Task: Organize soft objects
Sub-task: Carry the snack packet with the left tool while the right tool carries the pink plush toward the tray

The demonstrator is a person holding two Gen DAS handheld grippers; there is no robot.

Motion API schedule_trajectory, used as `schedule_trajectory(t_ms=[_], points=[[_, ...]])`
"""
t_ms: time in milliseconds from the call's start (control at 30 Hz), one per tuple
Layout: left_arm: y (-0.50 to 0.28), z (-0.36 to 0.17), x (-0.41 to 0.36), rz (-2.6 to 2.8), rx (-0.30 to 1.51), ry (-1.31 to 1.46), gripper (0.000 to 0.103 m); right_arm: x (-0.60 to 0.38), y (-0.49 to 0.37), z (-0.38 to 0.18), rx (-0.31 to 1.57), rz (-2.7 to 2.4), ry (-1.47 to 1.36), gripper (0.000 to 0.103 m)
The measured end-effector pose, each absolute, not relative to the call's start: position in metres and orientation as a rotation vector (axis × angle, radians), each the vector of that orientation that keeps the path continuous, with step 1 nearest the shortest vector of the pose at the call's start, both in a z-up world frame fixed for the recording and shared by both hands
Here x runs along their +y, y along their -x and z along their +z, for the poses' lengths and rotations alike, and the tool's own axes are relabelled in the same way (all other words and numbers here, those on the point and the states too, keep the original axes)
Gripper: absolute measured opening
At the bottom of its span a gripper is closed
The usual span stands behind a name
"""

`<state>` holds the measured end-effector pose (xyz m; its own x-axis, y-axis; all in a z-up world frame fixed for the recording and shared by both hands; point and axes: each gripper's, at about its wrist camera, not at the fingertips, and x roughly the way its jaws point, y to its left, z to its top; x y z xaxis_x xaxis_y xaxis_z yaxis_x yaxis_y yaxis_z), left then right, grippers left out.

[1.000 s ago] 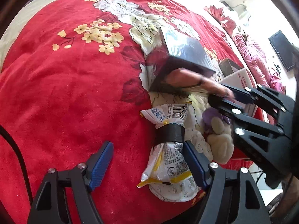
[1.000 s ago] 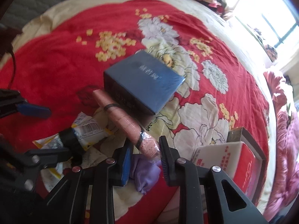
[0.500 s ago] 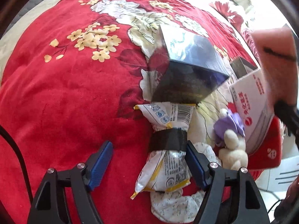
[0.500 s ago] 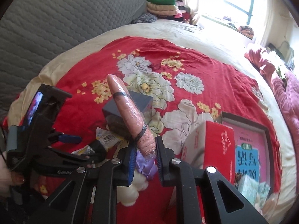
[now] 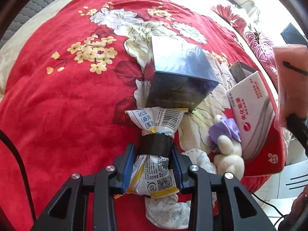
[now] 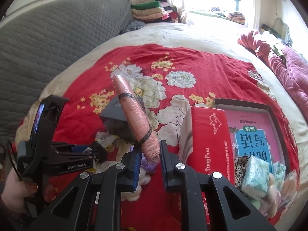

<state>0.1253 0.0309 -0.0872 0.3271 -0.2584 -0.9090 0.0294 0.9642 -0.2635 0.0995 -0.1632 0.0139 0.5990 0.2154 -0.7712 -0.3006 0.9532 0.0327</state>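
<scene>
My left gripper (image 5: 153, 163) is shut on a white-and-yellow snack packet (image 5: 156, 148) bound with black tape, lying on the red floral blanket (image 5: 63, 100). My right gripper (image 6: 149, 159) is shut on the lower end of a long pink roll (image 6: 132, 115) wrapped in plastic with black bands, held upright above the bed. The roll also shows at the right edge of the left wrist view (image 5: 290, 80). A small plush toy with a purple bow (image 5: 227, 144) lies right of the packet. The left gripper shows in the right wrist view (image 6: 82, 152).
A dark blue box (image 5: 179, 77) stands just beyond the packet. A red-and-white tissue pack (image 6: 207, 140) stands to the right. A shallow box (image 6: 269, 111) holds a pink book, tissue packets and soft items. A patterned cloth (image 5: 165, 209) lies under the left gripper. A grey headboard (image 6: 48, 44) is behind.
My left gripper has closed on the taped snack packet. My right gripper has lifted the pink roll higher and tilted it upright, away from the blue box.
</scene>
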Motion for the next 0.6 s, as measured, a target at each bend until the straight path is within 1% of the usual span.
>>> schedule_trajectory(t_ms=[367, 600], points=[[-0.099, -0.045, 0.012, -0.165, 1.133, 0.098, 0.036, -0.19, -0.085, 0.038, 0.84, 0.278, -0.011, 0.019], [-0.086, -0.018, 0.002, -0.18, 1.092, 0.073, 0.036, -0.206, -0.073, 0.055, 0.805, 0.265, -0.054, 0.019]])
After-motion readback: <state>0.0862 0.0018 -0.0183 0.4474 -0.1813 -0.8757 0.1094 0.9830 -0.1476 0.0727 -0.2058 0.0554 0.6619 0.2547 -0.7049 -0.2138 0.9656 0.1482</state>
